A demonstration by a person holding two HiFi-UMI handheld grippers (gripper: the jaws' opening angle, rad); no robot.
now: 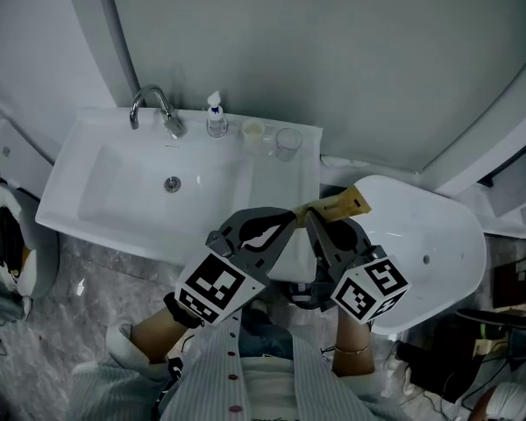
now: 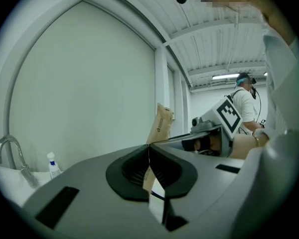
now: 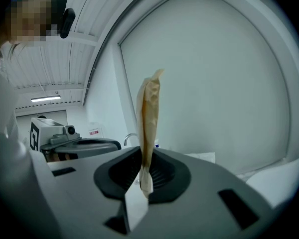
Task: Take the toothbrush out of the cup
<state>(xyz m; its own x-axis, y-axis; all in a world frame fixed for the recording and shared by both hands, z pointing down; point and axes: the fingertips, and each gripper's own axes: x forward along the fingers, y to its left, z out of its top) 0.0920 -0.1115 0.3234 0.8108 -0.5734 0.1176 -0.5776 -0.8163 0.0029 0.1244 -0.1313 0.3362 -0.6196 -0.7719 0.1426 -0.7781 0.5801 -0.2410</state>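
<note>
- A tan paper packet (image 1: 337, 207), long and flat, is held in the air, its free end pointing far and to the right. What it holds cannot be told.
- Its near end is pinched by the closed jaws of the left gripper (image 1: 291, 217) and the right gripper (image 1: 312, 219).
- Two clear cups (image 1: 288, 142) stand upright, side by side, on the far right ledge of the sink (image 1: 88, 196), well apart from the packet.
</note>
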